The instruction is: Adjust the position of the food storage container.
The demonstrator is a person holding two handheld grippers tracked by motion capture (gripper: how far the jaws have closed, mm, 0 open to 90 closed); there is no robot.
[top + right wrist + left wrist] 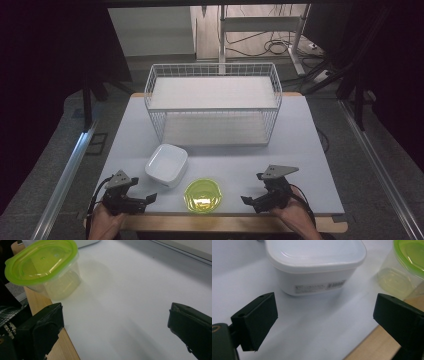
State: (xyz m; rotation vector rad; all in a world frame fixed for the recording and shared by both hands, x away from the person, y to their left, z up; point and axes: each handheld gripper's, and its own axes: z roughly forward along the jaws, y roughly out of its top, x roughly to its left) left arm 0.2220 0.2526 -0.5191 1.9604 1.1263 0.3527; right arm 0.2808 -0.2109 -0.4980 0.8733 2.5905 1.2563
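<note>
Your left gripper (150, 198) sits near the table's (300, 150) front edge with jaws spread wide and nothing between them, aimed at the white tub (166, 164) just beyond. Your right gripper (246, 200) is spread wide and empty too, well right of the green-lidded cup (203, 195). Tub and cup stand just beside each other, in front of the wire basket (213, 102).

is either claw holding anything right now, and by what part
Nothing is held. The left claw and right claw both stand open over bare table.
</note>
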